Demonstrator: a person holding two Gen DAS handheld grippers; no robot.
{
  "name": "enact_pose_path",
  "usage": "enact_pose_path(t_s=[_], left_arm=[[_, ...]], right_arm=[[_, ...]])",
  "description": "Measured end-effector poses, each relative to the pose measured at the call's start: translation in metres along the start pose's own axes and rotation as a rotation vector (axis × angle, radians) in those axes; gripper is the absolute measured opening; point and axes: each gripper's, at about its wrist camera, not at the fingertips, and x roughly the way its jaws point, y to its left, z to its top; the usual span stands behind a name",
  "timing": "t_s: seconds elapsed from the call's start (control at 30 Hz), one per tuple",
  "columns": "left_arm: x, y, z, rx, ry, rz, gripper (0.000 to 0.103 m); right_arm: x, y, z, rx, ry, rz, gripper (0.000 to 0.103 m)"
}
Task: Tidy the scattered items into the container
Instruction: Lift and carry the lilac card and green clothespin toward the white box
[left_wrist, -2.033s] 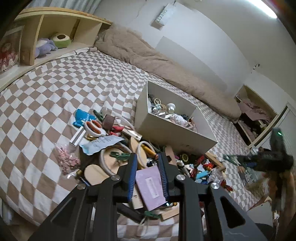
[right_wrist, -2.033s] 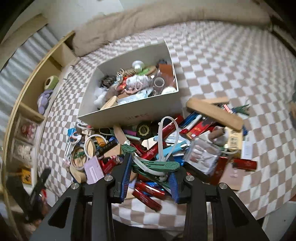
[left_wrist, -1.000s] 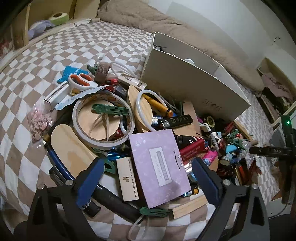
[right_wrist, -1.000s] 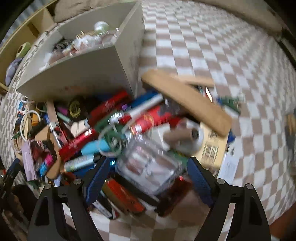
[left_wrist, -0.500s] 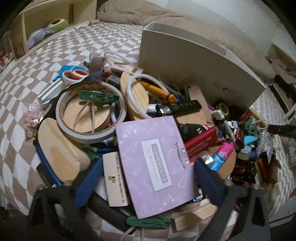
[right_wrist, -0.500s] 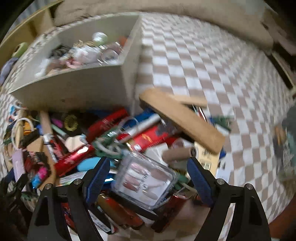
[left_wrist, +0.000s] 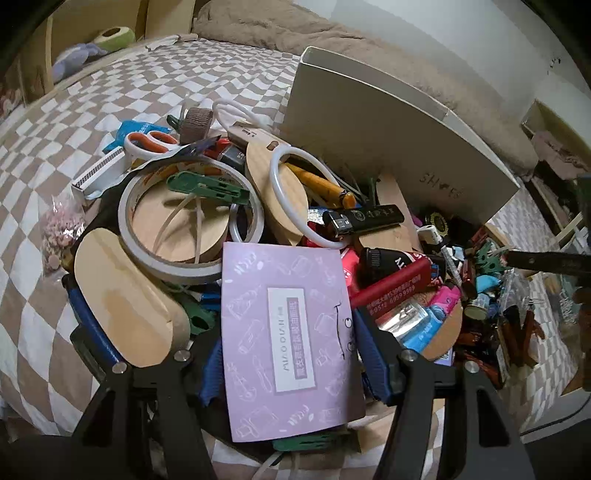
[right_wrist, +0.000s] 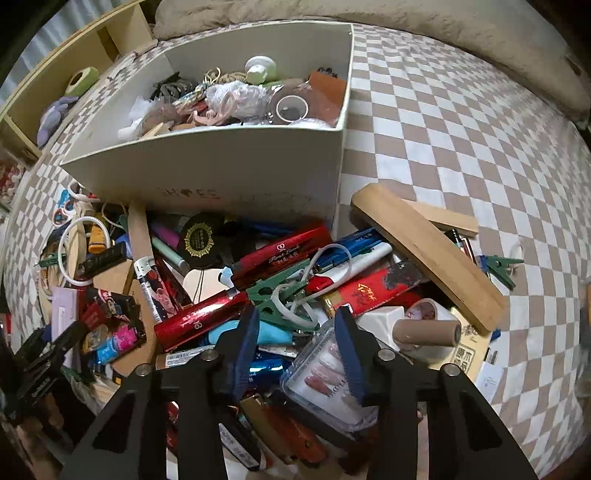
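Observation:
A pile of small items lies on the checked bedspread in front of the white box (left_wrist: 369, 122), which holds several items (right_wrist: 221, 166). My left gripper (left_wrist: 288, 332) points down into the pile with its jaws closing. Both blue pads (left_wrist: 369, 350) touch the long edges of the purple card (left_wrist: 288, 325). My right gripper (right_wrist: 297, 314) hangs over the right part of the pile, jaws closing and pressing on nothing. Between its pads lie a light blue tube (right_wrist: 273, 336) and a corner of a clear plastic box (right_wrist: 321, 384). A green clip (right_wrist: 280, 295) with a white loop lies just ahead.
Near the card lie a tape roll (left_wrist: 155, 236), wooden ovals (left_wrist: 122, 306), scissors (left_wrist: 151, 142) and a black lighter (left_wrist: 365, 218). A long wooden block (right_wrist: 428, 254), a cardboard tube (right_wrist: 424, 332) and red pens (right_wrist: 280, 251) crowd the right side. Wooden shelves (right_wrist: 74, 74) stand beyond the bed.
Both pairs of jaws have narrowed. The left pads came in to the purple card's edges. The right gripper shifted and rolled a little, and its pads now stand close together over the clear box's corner.

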Motion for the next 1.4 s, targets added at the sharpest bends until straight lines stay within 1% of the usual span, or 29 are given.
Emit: enact_pose_path(t_s=[0.1,0.13,0.17,0.27,0.33,0.63,0.73,0.77,0.87,0.93,0.97,1.0,1.03,1.07,1.2,1.33,1.4], left_arm=[[-0.007,0.002,-0.001,-0.009,-0.014,-0.021,0.063],[-0.012,0.004,-0.003,-0.011,-0.021,-0.029,0.063],[-0.015,0.005,-0.003,-0.013,-0.028,-0.038,0.063],[-0.020,0.002,0.002,-0.019,-0.051,-0.058,0.063],[-0.026,0.001,0.003,-0.018,-0.068,-0.070,0.063],[-0.042,-0.010,0.006,-0.005,-0.111,-0.102,0.063],[-0.050,-0.013,0.005,-0.002,-0.123,-0.119,0.063],[-0.053,-0.014,0.005,0.000,-0.130,-0.121,0.063],[-0.060,-0.018,0.006,0.003,-0.143,-0.129,0.063],[-0.064,-0.021,0.006,0.006,-0.152,-0.136,0.063],[-0.066,-0.022,0.006,0.008,-0.155,-0.136,0.063],[-0.066,-0.023,0.005,0.009,-0.154,-0.135,0.063],[-0.066,-0.025,0.005,0.012,-0.152,-0.135,0.063],[-0.066,-0.026,0.004,0.015,-0.151,-0.137,0.063],[-0.066,-0.028,0.001,0.029,-0.147,-0.133,0.063],[-0.064,-0.030,0.001,0.030,-0.140,-0.134,0.063],[-0.064,-0.030,0.001,0.029,-0.140,-0.136,0.063]], right_arm=[[-0.003,0.003,-0.001,-0.010,-0.019,0.008,0.022],[-0.005,0.003,-0.002,-0.012,-0.023,0.012,0.012],[-0.007,0.005,-0.002,-0.017,-0.029,0.011,0.008],[-0.017,0.007,-0.005,-0.024,-0.057,0.022,0.007],[-0.026,0.008,-0.007,-0.030,-0.081,0.034,0.004],[-0.069,0.010,-0.003,-0.021,-0.193,0.067,0.004],[-0.090,0.011,-0.006,-0.036,-0.252,0.085,0.004],[-0.093,0.013,-0.006,-0.053,-0.257,0.068,0.004],[-0.076,0.021,-0.010,-0.119,-0.158,-0.011,0.004],[-0.071,0.025,-0.016,-0.153,-0.146,-0.019,0.004],[-0.062,0.026,-0.019,-0.171,-0.110,-0.031,0.004],[-0.047,0.030,-0.023,-0.210,-0.048,-0.075,0.004],[-0.037,0.032,-0.028,-0.240,-0.017,-0.100,0.004],[-0.031,0.033,-0.033,-0.257,0.000,-0.101,0.004],[-0.023,0.020,-0.038,-0.220,0.019,-0.057,0.004],[-0.018,0.008,-0.041,-0.201,0.079,-0.073,0.005],[-0.021,0.003,-0.041,-0.198,0.088,-0.084,0.006]])
